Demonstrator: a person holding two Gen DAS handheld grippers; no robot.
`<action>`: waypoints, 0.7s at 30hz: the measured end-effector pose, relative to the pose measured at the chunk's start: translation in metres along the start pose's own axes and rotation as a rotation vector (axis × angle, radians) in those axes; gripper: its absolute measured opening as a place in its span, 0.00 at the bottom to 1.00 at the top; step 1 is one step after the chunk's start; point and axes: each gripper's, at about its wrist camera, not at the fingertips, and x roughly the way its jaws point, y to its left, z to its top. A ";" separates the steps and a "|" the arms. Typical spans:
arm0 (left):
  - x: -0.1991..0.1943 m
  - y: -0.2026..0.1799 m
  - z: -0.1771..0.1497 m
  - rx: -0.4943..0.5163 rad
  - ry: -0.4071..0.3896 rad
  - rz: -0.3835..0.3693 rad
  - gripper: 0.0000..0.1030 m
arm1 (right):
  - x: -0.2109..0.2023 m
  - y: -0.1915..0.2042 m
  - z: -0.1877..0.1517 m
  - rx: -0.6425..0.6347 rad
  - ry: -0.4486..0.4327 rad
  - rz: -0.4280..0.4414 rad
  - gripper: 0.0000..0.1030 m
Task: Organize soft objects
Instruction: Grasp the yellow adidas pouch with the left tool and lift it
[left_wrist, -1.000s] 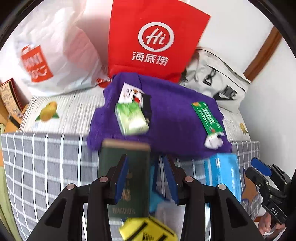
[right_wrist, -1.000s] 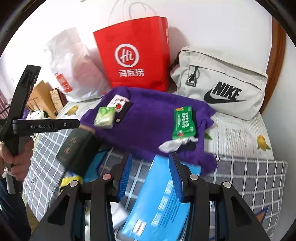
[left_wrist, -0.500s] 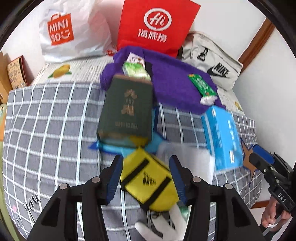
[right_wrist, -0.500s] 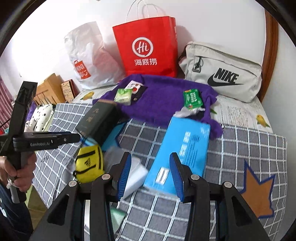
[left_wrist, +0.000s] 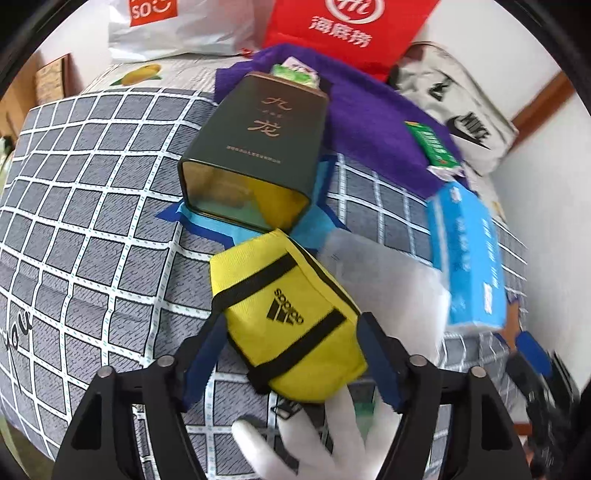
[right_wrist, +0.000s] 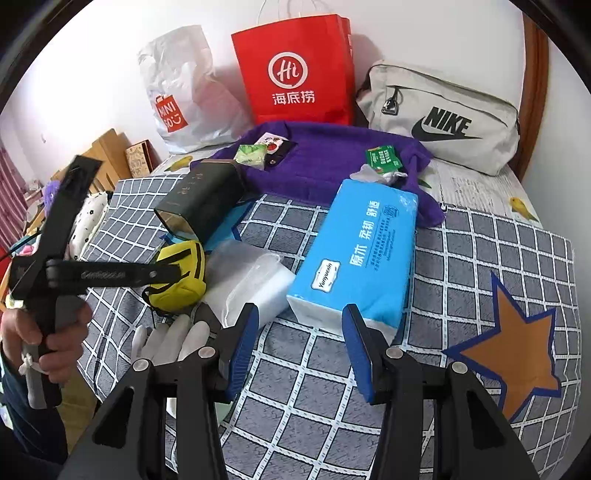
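A yellow Adidas pouch (left_wrist: 288, 310) lies on the checked bed cover (left_wrist: 92, 221). My left gripper (left_wrist: 292, 319) straddles it with its jaws opening and the pads beside the pouch's sides. In the right wrist view that pouch (right_wrist: 181, 277) sits by the left gripper's tip. My right gripper (right_wrist: 300, 308) is open and widening at the near end of a blue tissue pack (right_wrist: 354, 254), not pressing it. A white glove (left_wrist: 332, 435) lies under the left gripper. A clear plastic packet (right_wrist: 251, 280) lies between pouch and pack.
A dark green tin (left_wrist: 258, 147) lies on its side behind the pouch. Beyond it a purple cloth (right_wrist: 325, 162) holds small green packets. A red bag (right_wrist: 295, 70), a white bag (right_wrist: 177, 96) and a Nike bag (right_wrist: 443, 118) line the wall. A hand (right_wrist: 48, 332) holds the left gripper.
The tin that was between my left jaws now lies on the bed. The left gripper drew back over the yellow pouch and widened. The right gripper drew back off the blue pack.
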 end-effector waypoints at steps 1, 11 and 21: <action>0.003 -0.001 0.002 -0.007 0.000 0.021 0.73 | 0.000 -0.002 -0.001 0.004 -0.001 0.001 0.46; 0.029 -0.015 0.006 0.028 0.018 0.179 0.83 | 0.018 -0.014 0.000 0.016 0.032 0.029 0.46; 0.008 0.000 0.000 0.059 -0.039 0.073 0.57 | 0.028 -0.002 -0.001 -0.007 0.052 0.041 0.46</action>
